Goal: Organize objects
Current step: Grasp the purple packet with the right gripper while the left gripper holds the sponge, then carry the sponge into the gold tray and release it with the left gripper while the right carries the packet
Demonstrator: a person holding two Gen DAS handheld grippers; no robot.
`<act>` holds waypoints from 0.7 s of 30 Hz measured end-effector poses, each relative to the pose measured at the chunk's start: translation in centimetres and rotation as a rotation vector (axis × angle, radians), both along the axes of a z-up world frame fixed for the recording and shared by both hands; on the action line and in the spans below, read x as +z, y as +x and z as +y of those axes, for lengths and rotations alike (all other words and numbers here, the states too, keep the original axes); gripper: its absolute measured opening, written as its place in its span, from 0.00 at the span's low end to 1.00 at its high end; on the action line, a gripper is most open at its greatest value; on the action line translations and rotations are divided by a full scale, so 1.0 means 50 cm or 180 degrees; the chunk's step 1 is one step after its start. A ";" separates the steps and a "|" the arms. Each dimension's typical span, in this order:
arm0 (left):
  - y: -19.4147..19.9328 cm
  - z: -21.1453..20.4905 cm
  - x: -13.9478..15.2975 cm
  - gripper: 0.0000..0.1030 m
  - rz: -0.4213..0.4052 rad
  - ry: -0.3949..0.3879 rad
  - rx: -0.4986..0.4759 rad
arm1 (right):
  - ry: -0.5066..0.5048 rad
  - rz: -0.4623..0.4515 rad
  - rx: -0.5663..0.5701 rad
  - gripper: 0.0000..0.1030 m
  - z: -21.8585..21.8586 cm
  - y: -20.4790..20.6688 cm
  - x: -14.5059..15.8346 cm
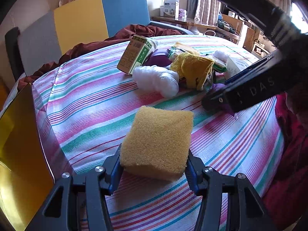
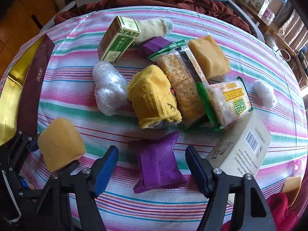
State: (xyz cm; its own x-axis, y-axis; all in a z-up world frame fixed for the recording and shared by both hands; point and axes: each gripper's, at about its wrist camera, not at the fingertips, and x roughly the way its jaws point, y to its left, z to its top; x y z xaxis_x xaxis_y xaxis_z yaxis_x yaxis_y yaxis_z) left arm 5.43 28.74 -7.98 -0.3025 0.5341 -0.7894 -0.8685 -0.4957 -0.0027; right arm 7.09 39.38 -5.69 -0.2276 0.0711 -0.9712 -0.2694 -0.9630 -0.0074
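My left gripper (image 1: 154, 170) is shut on a yellow sponge (image 1: 157, 142), its blue pads pressing both sides and holding it just above the striped tablecloth (image 1: 92, 104). The right wrist view shows the same sponge (image 2: 59, 144) at the lower left. My right gripper (image 2: 152, 163) points steeply down over a purple snack packet (image 2: 157, 169). The packet lies on the cloth between the open blue fingers (image 2: 106, 163), with a gap on each side.
Behind the packet lies a pile: green box (image 2: 117, 42), plastic-wrapped white bundle (image 2: 108, 88), yellow cloth (image 2: 152, 98), cracker packs (image 2: 182, 82), second sponge (image 2: 209, 55), another purple packet (image 2: 156, 45). A white barcode box (image 2: 242, 150) sits right; a gold-lined box (image 2: 11, 88) left.
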 end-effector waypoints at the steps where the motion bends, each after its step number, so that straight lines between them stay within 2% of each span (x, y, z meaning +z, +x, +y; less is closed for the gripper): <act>1: 0.000 0.000 0.000 0.55 0.0000 0.0002 0.0002 | 0.0082 -0.0093 0.0078 0.70 -0.006 -0.003 -0.005; 3: 0.000 0.000 0.001 0.55 -0.0004 0.0007 0.0009 | 0.0268 -0.0245 0.0264 0.59 -0.024 -0.011 -0.015; 4: 0.000 0.000 0.000 0.55 -0.0002 0.0008 0.0008 | 0.0365 -0.0290 0.0387 0.42 -0.036 -0.014 -0.017; 5: 0.000 0.000 0.000 0.55 0.0002 0.0011 0.0007 | 0.0330 -0.0283 0.0451 0.33 -0.044 -0.017 -0.017; 7: 0.001 -0.002 0.000 0.55 0.0006 0.0020 0.0009 | 0.0367 -0.0241 0.0469 0.33 -0.050 -0.020 -0.015; 11: 0.003 -0.004 0.001 0.54 0.0026 0.0030 0.0011 | 0.0197 -0.0036 0.0286 0.33 -0.035 -0.024 -0.013; 16: 0.015 -0.014 0.012 0.52 0.0007 0.0038 -0.0017 | 0.0074 0.0093 0.0250 0.33 -0.019 -0.021 -0.013; 21: 0.047 -0.042 0.070 0.52 0.0113 0.0251 -0.0158 | -0.0007 0.0216 0.0388 0.33 -0.024 -0.028 -0.005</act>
